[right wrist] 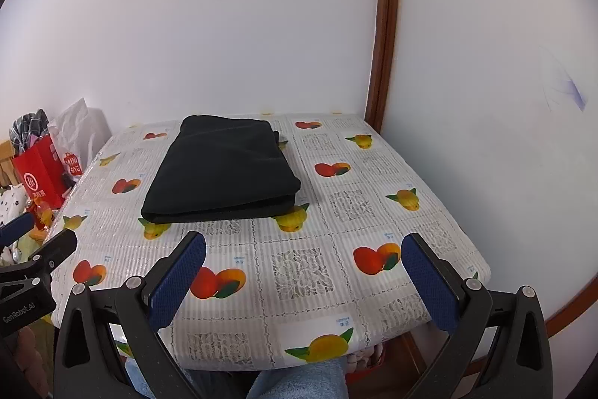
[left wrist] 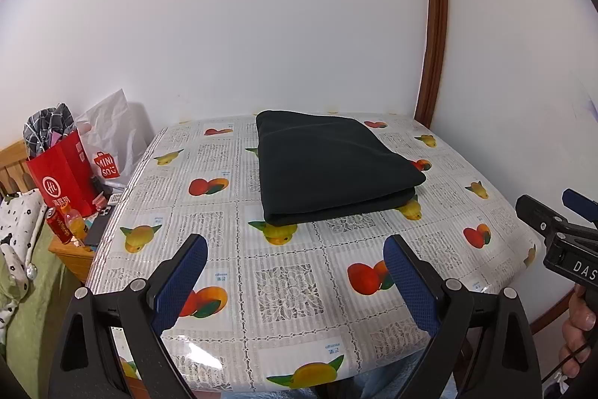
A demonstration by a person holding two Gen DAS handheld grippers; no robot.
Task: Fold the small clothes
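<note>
A dark green-black garment (left wrist: 332, 167) lies folded into a neat rectangle toward the far side of the table (left wrist: 291, 272); it also shows in the right wrist view (right wrist: 224, 171). My left gripper (left wrist: 295, 253) is open and empty, held back over the table's near edge, well short of the garment. My right gripper (right wrist: 302, 249) is open and empty too, at the near edge and apart from the garment. The right gripper shows at the right edge of the left wrist view (left wrist: 553, 212). The left gripper shows at the left edge of the right wrist view (right wrist: 33, 242).
The table has a fruit-print plastic cover (right wrist: 336, 212) and stands in a corner against white walls. Left of it are a red paper bag (left wrist: 63, 171), a white bag (left wrist: 108, 133), drink cans and bottles (left wrist: 67, 223), and a wooden side table. A brown door frame (left wrist: 433, 25) rises behind.
</note>
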